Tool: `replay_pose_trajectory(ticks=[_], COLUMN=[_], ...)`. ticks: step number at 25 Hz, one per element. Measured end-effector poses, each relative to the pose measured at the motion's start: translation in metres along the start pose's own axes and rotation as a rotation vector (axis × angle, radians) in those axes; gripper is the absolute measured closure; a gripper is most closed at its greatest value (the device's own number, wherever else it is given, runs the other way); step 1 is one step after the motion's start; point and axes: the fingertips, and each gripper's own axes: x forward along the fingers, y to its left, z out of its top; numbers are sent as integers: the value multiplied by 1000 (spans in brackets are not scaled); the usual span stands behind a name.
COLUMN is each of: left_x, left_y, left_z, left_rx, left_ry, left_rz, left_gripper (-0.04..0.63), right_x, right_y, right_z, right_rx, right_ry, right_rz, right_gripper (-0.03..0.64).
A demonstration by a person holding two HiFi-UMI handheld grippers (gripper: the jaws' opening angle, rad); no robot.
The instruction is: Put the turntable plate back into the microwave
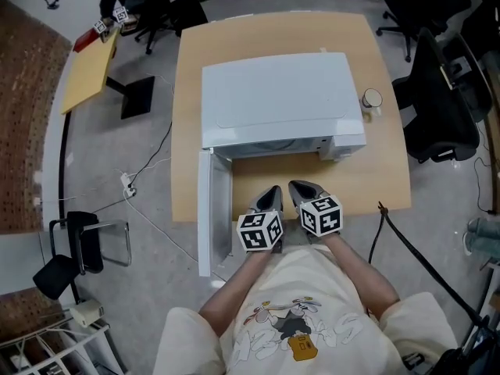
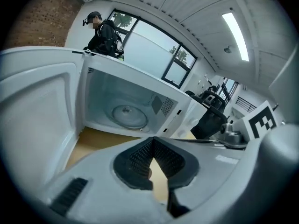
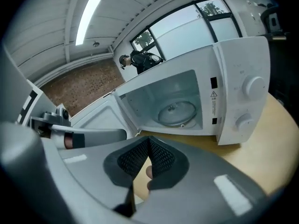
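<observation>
A white microwave (image 1: 277, 100) stands on the wooden table (image 1: 367, 186) with its door (image 1: 205, 213) swung open to the left. The clear glass turntable plate (image 2: 127, 116) lies flat on the oven floor (image 3: 176, 112). My left gripper (image 1: 271, 192) and right gripper (image 1: 301, 187) hover side by side over the table's front strip, just outside the oven mouth. In the left gripper view the left gripper (image 2: 153, 141) is shut with nothing in it. The right gripper (image 3: 148, 141) is likewise shut and holds nothing.
A small cup (image 1: 372, 98) sits on the table right of the microwave. Office chairs (image 1: 437, 108) stand to the right, and a cable (image 1: 406, 244) runs past the table corner. A person (image 2: 100, 31) stands beyond the microwave. A tan board (image 1: 90, 69) lies far left.
</observation>
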Motion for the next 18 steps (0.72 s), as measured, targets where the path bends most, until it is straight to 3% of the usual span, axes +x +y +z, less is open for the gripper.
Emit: replay_pose_trajectory(ticks=[18], left_x=[-7], left_y=[11], left_z=[-2], left_rx=[-33], left_ry=[-2], left_rz=[29], left_gripper=[597], right_x=[0], right_y=[8], right_z=[-1], right_rx=[-50], right_ry=[1], right_rz=[-9], right_gripper=[609])
